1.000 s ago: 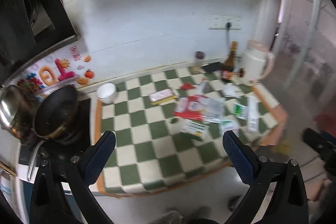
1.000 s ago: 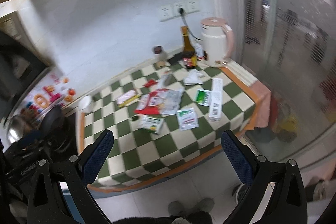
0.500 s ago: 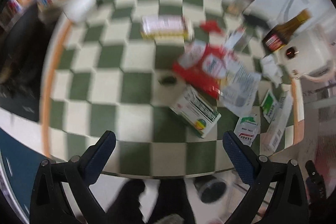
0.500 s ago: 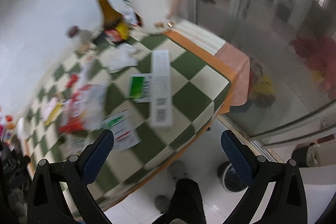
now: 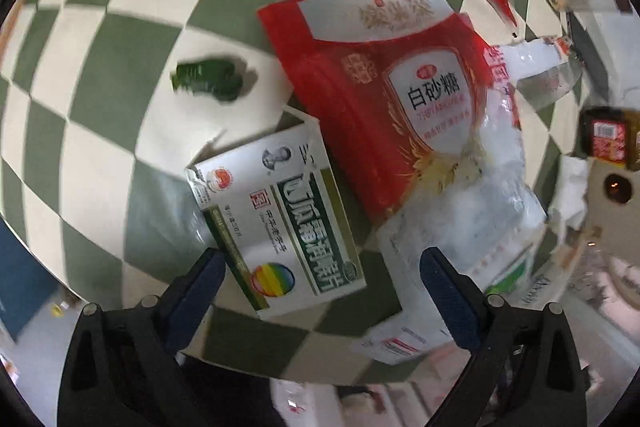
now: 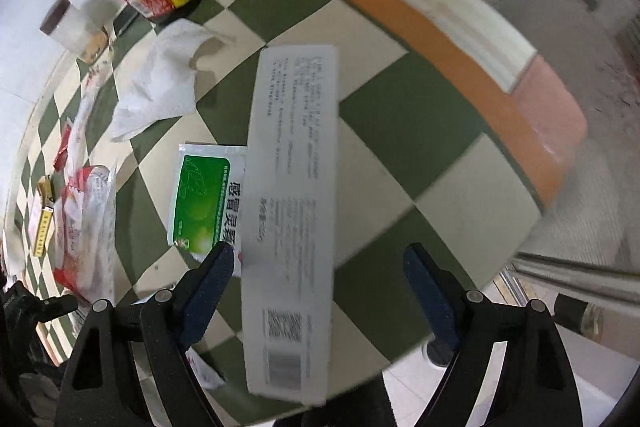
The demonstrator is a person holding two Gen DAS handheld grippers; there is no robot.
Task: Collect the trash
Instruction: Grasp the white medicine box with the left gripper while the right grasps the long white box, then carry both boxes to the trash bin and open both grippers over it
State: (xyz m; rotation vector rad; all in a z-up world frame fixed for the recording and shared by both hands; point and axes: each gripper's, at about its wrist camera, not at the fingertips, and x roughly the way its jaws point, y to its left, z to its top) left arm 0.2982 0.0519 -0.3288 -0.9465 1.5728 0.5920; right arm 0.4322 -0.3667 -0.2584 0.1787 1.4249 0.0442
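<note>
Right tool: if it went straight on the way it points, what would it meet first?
Most likely the long white box lying between the open right tool fingers on the checkered table; depth is uncertain.

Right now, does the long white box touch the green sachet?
Touching: the right wrist view shows the long white box overlapping the right edge of the green sachet, with no gap.

Both views were evenly lit, soft daylight-ish, w/ faint shadows. Heavy fisheye warp + black corners. Motion blur smeared the green wrapper [image 5: 208,78] and the long white box [image 6: 290,219]; edges were mushy.
</note>
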